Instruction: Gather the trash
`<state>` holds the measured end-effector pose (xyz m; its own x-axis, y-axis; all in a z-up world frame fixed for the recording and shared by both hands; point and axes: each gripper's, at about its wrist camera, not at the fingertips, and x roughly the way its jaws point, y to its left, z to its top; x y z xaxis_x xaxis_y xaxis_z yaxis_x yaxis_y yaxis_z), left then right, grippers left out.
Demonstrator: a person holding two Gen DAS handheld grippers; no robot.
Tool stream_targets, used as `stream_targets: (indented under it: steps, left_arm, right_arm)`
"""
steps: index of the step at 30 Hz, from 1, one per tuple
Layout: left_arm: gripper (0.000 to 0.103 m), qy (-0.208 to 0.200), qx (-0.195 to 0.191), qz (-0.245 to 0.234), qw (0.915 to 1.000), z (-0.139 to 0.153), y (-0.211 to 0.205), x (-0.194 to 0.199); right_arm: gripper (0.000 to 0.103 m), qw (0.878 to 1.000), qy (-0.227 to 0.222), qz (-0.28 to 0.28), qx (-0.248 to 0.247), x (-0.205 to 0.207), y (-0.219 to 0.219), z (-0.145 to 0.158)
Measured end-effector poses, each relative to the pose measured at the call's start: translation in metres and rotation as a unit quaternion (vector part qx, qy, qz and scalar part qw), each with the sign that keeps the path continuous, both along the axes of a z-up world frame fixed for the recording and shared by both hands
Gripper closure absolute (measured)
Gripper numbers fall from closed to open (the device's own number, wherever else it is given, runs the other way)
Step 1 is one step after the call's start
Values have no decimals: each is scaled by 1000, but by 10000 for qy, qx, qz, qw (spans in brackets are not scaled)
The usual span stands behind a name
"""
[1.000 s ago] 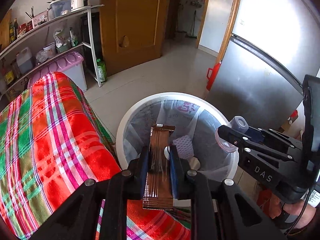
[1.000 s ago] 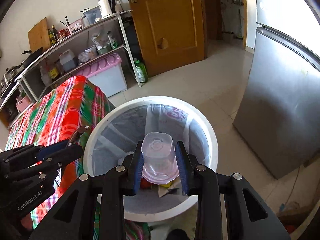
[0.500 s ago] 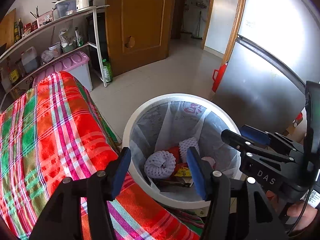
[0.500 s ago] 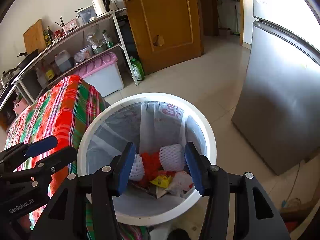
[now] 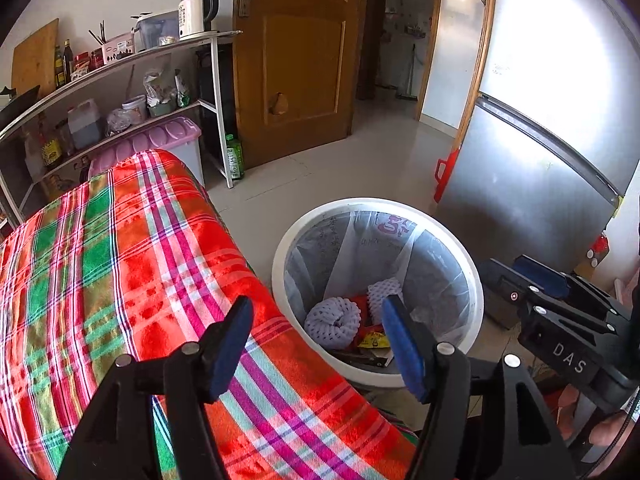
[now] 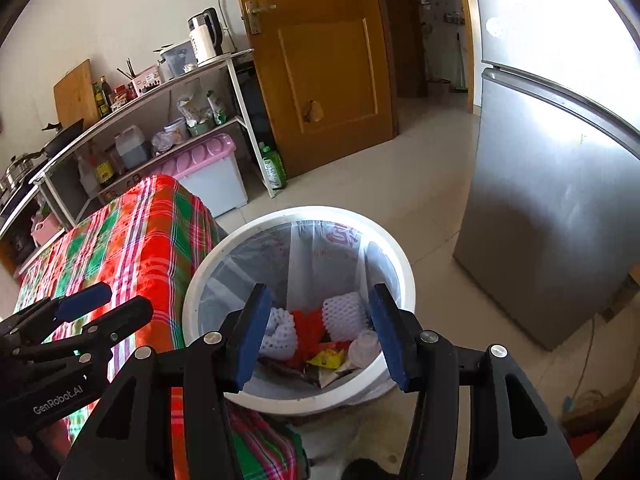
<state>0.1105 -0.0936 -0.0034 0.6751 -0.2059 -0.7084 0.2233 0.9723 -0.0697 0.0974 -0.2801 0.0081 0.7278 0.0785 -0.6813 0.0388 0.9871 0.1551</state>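
A white trash bin [image 5: 280, 256] lined with a clear bag stands on the floor beside the table; it also shows in the right wrist view [image 6: 404, 264]. Inside lie white foam fruit nets [image 5: 332, 322], red and yellow wrappers [image 6: 326, 358] and a clear plastic cup [image 6: 364, 348]. My left gripper [image 5: 318, 334] is open and empty above the table's edge, next to the bin. My right gripper [image 6: 318, 334] is open and empty above the bin. Each gripper shows in the other's view, the right one [image 5: 532, 280] and the left one [image 6: 108, 300].
A table with a red and green plaid cloth [image 5: 120, 264] is left of the bin. A grey fridge [image 5: 540, 160] stands to the right. A metal shelf rack [image 5: 120, 64] with a kettle, bottles and a pink-lidded box is behind, next to a wooden door [image 5: 296, 60].
One second ago my left gripper held a brown wrapper and my right a clear plastic cup over the bin. Both opened, the items dropped in, and both grippers have pulled back.
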Motion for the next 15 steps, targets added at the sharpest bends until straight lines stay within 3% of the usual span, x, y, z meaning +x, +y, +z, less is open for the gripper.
stream_targets:
  steps: [15]
  left_arm:
    - [29, -479, 198, 223, 9984, 14, 13, -52]
  right_arm:
    - [50, 9985, -390, -177, -334, -67, 18, 16]
